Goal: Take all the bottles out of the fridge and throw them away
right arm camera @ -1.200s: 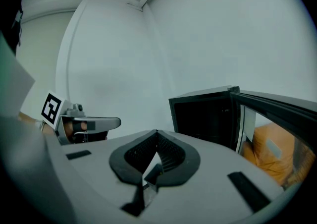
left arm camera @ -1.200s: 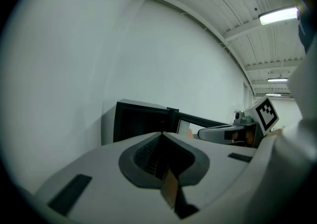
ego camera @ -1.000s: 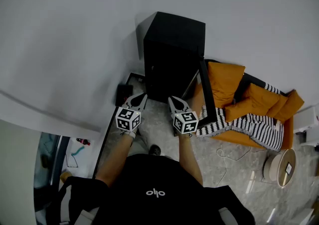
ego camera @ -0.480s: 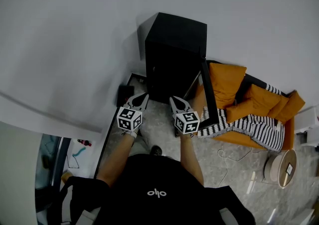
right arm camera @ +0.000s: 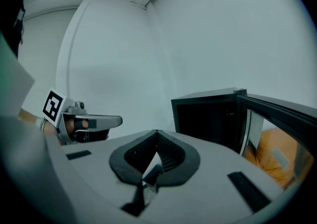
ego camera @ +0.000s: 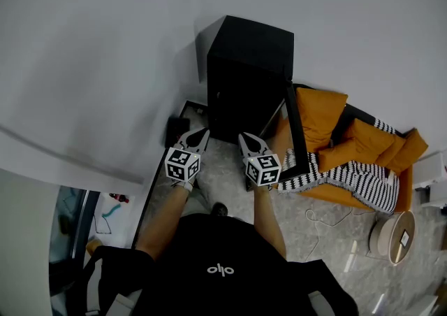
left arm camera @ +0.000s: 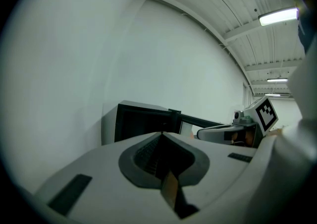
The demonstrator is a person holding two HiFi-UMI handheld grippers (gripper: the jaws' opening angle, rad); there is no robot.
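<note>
A small black fridge point(ego camera: 246, 77) stands against the white wall, its door point(ego camera: 293, 126) swung open to the right. Its inside is dark in every view and no bottle shows. My left gripper point(ego camera: 200, 134) and right gripper point(ego camera: 244, 140) hang side by side just in front of the fridge, both shut and empty, tips pointing at it. In the left gripper view the fridge point(left arm camera: 143, 123) lies straight ahead beyond the closed jaws, with the right gripper point(left arm camera: 233, 131) to the right. The right gripper view has the open fridge point(right arm camera: 210, 119) ahead at right and the left gripper point(right arm camera: 94, 121) at left.
An orange sofa with cushions point(ego camera: 328, 133) and a black-and-white striped blanket point(ego camera: 349, 178) sits right of the fridge door. A round side table point(ego camera: 394, 234) stands at the lower right. A small black box point(ego camera: 174, 129) lies on the floor left of the fridge.
The view has shifted slightly; both grippers stay shut in the same spot before the fridge.
</note>
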